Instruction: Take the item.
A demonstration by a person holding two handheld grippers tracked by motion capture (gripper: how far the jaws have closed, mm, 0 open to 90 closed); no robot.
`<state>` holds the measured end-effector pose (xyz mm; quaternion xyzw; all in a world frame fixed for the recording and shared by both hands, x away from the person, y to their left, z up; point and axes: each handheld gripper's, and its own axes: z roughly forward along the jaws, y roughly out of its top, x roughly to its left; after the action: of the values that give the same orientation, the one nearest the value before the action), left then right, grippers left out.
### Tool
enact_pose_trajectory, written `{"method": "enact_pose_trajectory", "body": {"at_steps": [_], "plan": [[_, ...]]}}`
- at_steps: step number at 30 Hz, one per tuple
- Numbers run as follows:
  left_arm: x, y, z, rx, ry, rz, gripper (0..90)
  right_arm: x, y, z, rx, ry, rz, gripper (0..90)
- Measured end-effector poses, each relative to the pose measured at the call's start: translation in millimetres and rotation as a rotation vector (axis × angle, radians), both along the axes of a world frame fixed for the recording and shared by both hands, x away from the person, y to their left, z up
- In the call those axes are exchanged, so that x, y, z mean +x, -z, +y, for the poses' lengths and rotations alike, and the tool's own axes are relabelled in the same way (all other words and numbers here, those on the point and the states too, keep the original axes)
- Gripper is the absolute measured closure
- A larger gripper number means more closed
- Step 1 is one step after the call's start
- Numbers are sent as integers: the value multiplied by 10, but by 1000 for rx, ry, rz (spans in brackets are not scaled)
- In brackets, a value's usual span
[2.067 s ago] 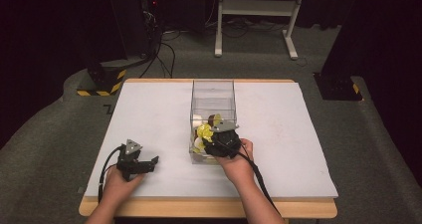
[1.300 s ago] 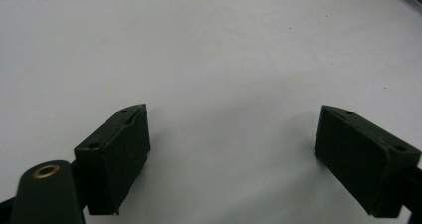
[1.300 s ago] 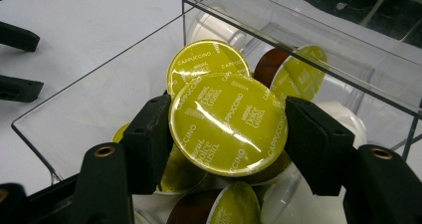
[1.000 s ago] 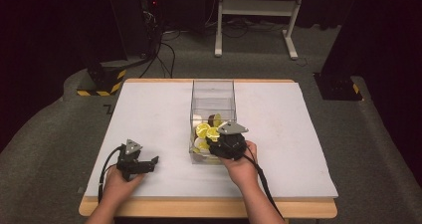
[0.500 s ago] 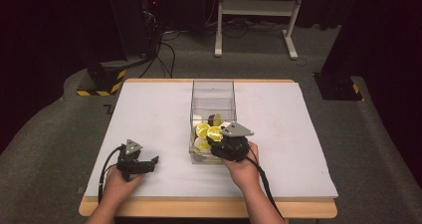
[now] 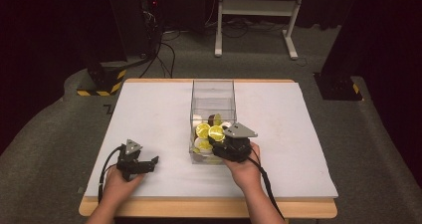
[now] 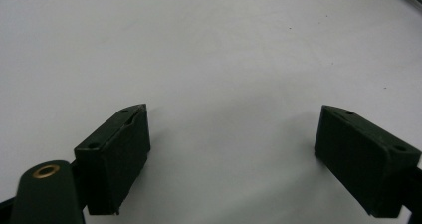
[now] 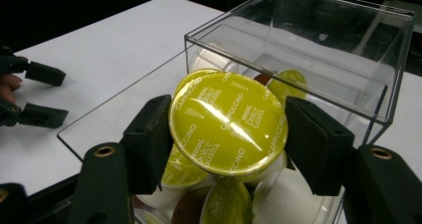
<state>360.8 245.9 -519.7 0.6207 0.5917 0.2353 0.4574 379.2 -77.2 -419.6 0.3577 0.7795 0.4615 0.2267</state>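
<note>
The right tool (image 8: 226,129) is clamped on a round coffee capsule with a yellow-green foil lid (image 8: 228,126), held above the other capsules (image 8: 226,204) at the near end of the clear rectangular plastic box (image 6: 213,97) in the middle of the white worktop (image 6: 149,109). The left tool (image 7: 234,149) rests near the worktop's front left corner, jaws apart, with nothing between them.

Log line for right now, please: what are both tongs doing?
right tongs: shut on capsule, above clear box | left tongs: open, nothing held, on table | more capsules in box
</note>
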Motion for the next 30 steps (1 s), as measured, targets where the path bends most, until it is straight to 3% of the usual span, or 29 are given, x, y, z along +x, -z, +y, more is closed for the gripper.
{"method": "enact_pose_trajectory", "body": {"at_steps": [30], "plan": [[0, 0, -4, -5, -3, 0, 145, -26, -48, -142, 12, 25, -7, 382]]}}
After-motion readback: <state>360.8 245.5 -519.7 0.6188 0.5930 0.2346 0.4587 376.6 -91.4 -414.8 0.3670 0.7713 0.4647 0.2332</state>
